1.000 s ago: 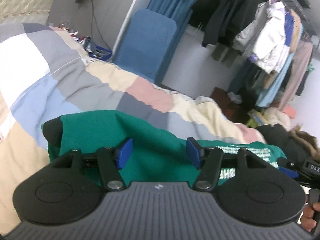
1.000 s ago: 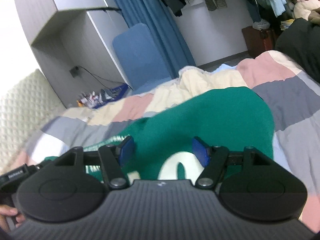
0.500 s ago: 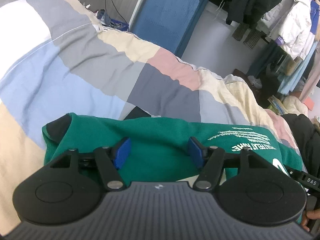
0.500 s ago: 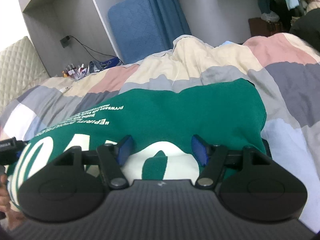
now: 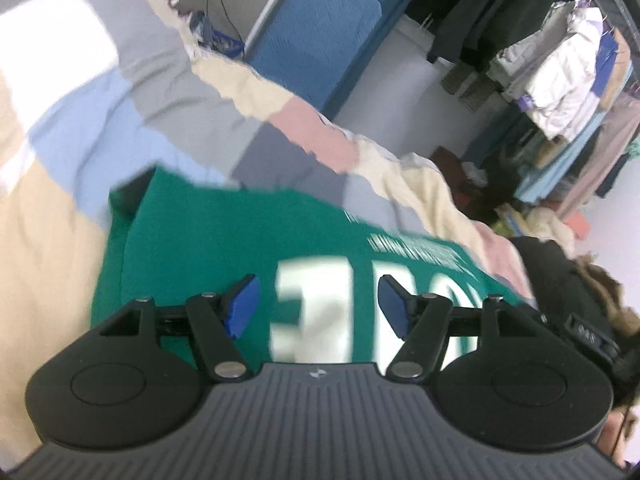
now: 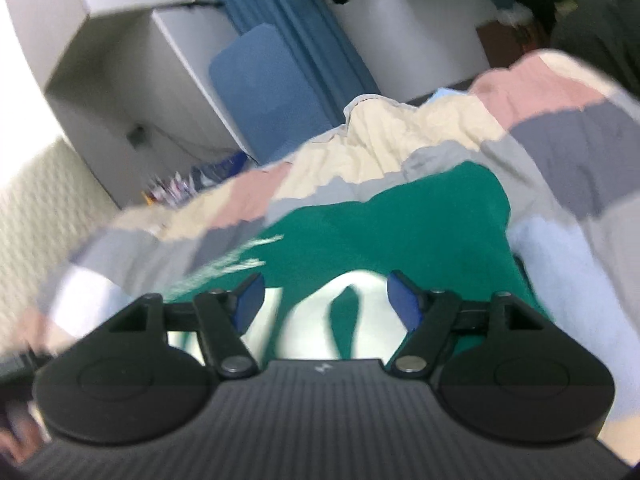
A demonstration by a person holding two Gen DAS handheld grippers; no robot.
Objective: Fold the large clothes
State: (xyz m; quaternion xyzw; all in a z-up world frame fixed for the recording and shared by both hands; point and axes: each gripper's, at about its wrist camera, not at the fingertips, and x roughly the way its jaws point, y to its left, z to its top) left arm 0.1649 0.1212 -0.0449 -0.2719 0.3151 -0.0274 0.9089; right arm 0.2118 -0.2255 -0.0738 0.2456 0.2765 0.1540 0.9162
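- The green sweatshirt lies spread on the bed's patchwork quilt, filling the lower middle of both frames; its large white letters sit just past the fingertips.
- The left tool has its jaws well apart with nothing pinched. The cloth lies beneath and beyond the blue pads, not between them.
- The right tool has jaws that are opening, also wide and empty, over the white print on the sweatshirt.
- Judged from this, the step in hand is a release or re-positioning between folds: both tools are free of the cloth and hover over the near part of the garment.
- The next move would call for picking fresh grip points, probably an edge or corner on each side. Both tools would then lower until cloth sits between the pads, close, and lift together so the fold stays even.
- Only the left view shows the garment's dark cuff or hem at centre left, and the rack of hanging clothes at upper right.
- Only the right view shows the garment's rounded far edge on the right side, the padded headboard at left, and the grey cabinet at upper left.
- Both frames are blurred, so the small print cannot be read.
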